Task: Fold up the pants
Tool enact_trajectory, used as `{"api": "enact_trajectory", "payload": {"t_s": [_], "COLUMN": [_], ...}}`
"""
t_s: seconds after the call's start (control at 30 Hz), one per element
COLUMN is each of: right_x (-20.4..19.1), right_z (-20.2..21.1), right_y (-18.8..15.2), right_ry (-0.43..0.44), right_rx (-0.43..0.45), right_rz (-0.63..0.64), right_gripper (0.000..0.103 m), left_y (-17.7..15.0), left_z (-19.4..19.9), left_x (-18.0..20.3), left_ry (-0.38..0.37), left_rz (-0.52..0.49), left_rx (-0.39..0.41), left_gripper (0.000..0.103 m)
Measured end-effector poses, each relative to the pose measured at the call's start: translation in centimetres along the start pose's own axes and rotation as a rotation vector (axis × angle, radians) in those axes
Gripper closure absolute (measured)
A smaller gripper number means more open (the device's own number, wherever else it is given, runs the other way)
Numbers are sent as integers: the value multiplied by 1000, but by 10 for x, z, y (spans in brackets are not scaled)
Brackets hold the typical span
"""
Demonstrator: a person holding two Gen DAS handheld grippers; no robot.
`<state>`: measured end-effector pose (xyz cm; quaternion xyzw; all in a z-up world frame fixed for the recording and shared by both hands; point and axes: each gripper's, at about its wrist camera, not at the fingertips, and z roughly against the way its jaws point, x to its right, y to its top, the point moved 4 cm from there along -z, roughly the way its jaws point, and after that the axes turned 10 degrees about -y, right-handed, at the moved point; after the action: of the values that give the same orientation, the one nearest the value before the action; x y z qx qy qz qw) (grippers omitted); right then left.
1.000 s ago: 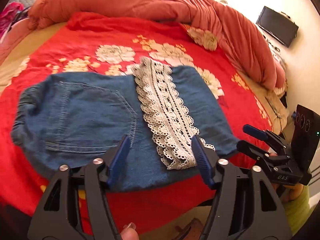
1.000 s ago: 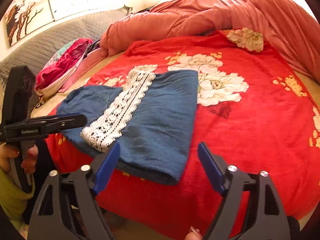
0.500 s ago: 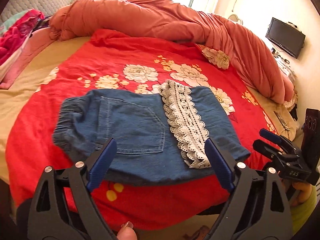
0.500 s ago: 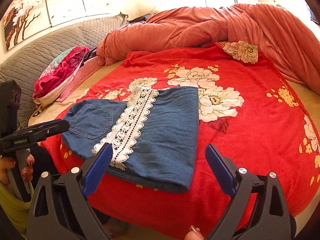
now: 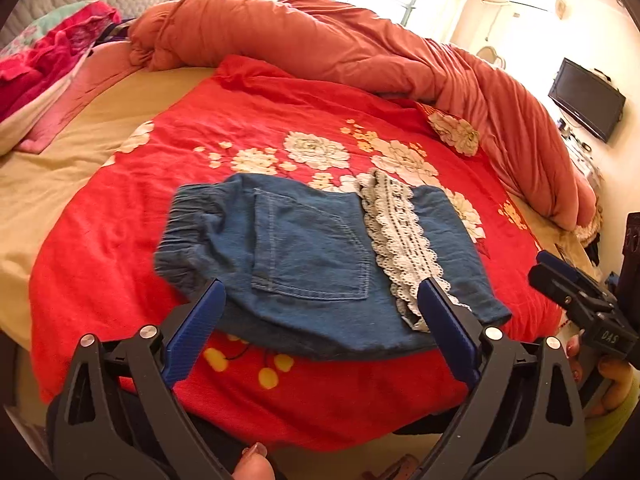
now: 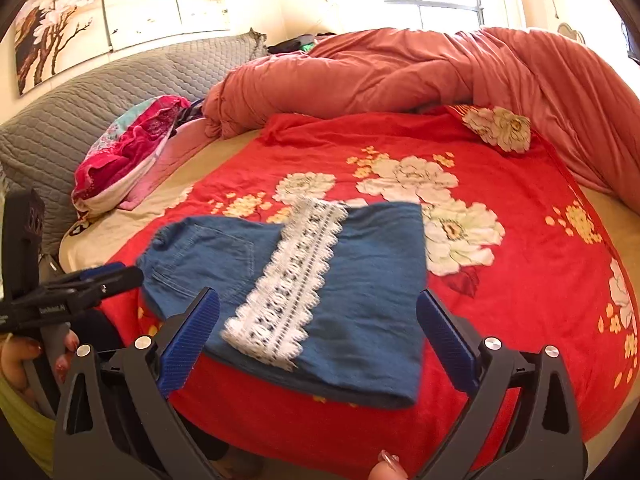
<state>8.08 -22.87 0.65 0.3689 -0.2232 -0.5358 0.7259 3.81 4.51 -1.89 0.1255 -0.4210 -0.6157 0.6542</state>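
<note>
left wrist | left gripper (image 5: 320, 320) drawn back | pants (image 5: 320, 260) smaller, folded

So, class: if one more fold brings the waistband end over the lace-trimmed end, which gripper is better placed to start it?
Probably left. The left gripper is open near the pants' elastic waistband; the right gripper faces the lace trim end.

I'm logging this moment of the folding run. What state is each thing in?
Denim pants: folded, lying flat on the red blanket, held by nothing.
Lace trim: lying on top of the fold.
Left hand-held gripper: open, empty.
Right hand-held gripper: open, empty.
Orange duvet: bunched up at the back of the bed.
</note>
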Motion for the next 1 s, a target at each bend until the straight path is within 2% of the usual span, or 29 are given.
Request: {"api": "enact_trajectory", "payload": {"t_s": [0.3, 0.57, 0.73, 0.8, 0.87, 1.0], "right_x": [-25, -56, -90, -108, -121, -154], "right_z": [-15, -47, -76, -92, -104, -132], "right_y": [29, 57, 73, 81, 86, 90], "right_ry": [52, 128, 217, 253, 281, 352], "right_rx": [-10, -53, -122, -152, -176, -247], "right_rz": [10, 60, 131, 189, 221, 327], "right_gripper": [5, 5, 5, 5, 5, 5], "left_y": [1, 0, -1, -2, -3, -4], "left_z": [8, 0, -11, -14, -21, -30], "left_x": [-29, -74, -93, -95, -95, -94], "left_ry": [45, 74, 29, 12, -11, -21], "left_rz": [60, 212, 327, 337, 349, 353], "left_rx": [10, -30, -41, -45, -65, -93], "left_gripper": [10, 10, 10, 18, 48, 52]}}
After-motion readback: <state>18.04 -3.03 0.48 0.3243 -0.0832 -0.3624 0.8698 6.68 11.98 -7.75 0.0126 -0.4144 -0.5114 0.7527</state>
